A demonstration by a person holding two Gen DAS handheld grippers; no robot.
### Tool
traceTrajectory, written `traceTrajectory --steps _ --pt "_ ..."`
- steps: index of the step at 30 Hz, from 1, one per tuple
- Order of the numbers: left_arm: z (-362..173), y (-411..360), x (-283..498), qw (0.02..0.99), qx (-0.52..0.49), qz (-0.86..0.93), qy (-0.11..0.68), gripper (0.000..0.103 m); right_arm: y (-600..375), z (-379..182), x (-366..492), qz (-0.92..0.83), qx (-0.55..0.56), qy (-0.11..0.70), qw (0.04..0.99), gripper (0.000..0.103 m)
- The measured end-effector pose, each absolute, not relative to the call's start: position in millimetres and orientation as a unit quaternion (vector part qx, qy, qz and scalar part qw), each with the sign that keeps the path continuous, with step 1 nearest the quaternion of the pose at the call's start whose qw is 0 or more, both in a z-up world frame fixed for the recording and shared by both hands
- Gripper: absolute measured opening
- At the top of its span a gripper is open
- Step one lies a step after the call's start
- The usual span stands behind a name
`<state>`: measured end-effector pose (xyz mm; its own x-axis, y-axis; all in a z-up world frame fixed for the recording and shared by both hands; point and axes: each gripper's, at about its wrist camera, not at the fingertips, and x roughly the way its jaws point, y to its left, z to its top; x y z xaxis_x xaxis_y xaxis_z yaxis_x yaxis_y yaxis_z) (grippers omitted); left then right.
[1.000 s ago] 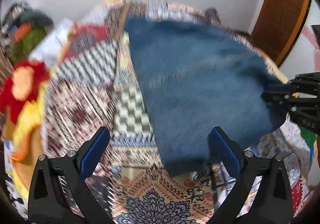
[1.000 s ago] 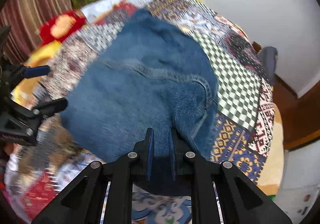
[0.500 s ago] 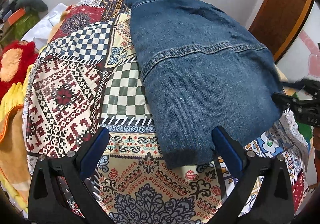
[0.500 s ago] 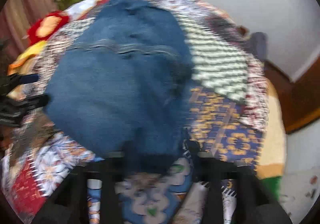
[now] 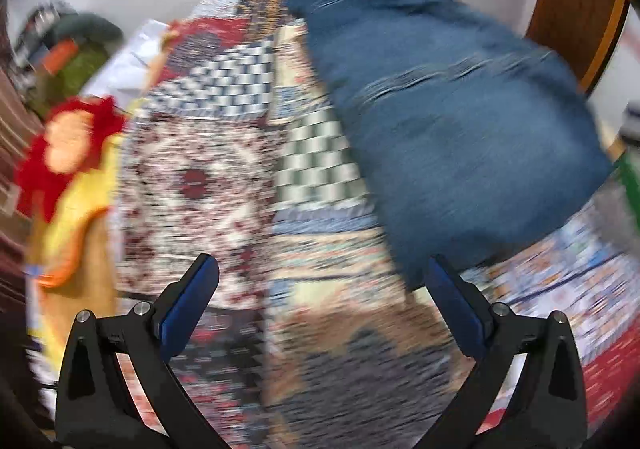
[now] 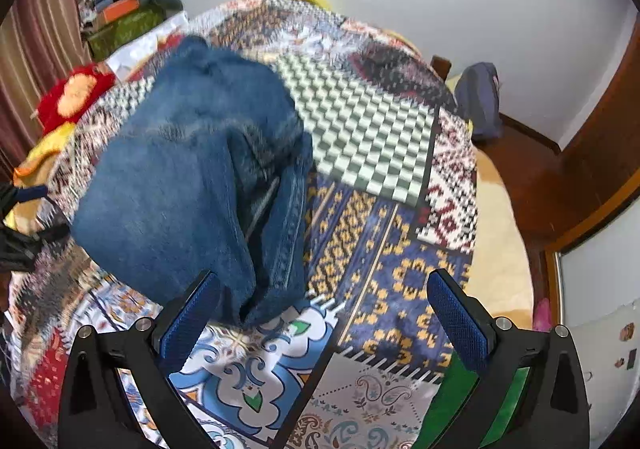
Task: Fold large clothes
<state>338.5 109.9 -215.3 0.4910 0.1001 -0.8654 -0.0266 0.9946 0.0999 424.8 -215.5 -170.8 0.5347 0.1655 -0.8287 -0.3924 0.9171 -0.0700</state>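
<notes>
A folded blue denim garment (image 5: 460,129) lies on the patchwork bedspread (image 5: 208,185), up and to the right in the blurred left wrist view. My left gripper (image 5: 324,301) hovers open over the bedspread with nothing between its fingers; the denim's near corner lies close to its right finger (image 5: 456,309). In the right wrist view the denim (image 6: 180,185) lies to the left on the bedspread (image 6: 400,249). My right gripper (image 6: 322,309) has its jaws opening wide. The denim's near edge sits just inside its left finger (image 6: 188,313), and neither pad touches it.
A red and yellow plush thing (image 6: 76,93) and a pile of clothes (image 6: 124,13) lie beyond the bed's left side. A grey-blue bag (image 6: 480,101) stands on the wooden floor to the right. The bed's cream edge (image 6: 500,233) drops off at right.
My right gripper was shut on the denim's edge; it has let go, opened wide and drawn back rightwards. My left gripper slid left, so the denim lies further right in its view.
</notes>
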Motion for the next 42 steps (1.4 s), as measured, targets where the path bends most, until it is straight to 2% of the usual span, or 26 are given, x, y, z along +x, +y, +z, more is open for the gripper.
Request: traceTrajectory --steps 7,15,19,26,33,36,42 --pt "-179 147 350 0.878 -0.010 0.047 0.475 0.103 -206 -130 445 0.204 -0.074 0.426 0.878 0.103" --pt "-143 156 425 0.900 -0.047 0.027 0.432 0.103 -150 -112 495 0.254 -0.082 0.419 0.868 0.103" --pt "-146 149 466 0.897 -0.067 0.010 0.437 0.103 -116 -126 529 0.260 -0.102 0.440 0.854 0.103" --pt "-184 128 523 0.885 -0.091 -0.002 0.457 0.103 -74 -172 581 0.271 -0.127 0.489 0.819 0.103" --pt "-206 119 566 0.877 -0.099 -0.007 0.470 0.103 -86 -213 637 0.233 -0.090 0.535 0.807 0.101" --pt "-204 125 575 0.885 -0.083 0.022 0.458 0.103 -104 -218 647 0.225 -0.061 0.541 0.808 0.099" --pt "-190 153 570 0.891 -0.091 0.065 0.440 0.103 -134 -202 641 0.192 -0.072 0.512 0.834 0.097"
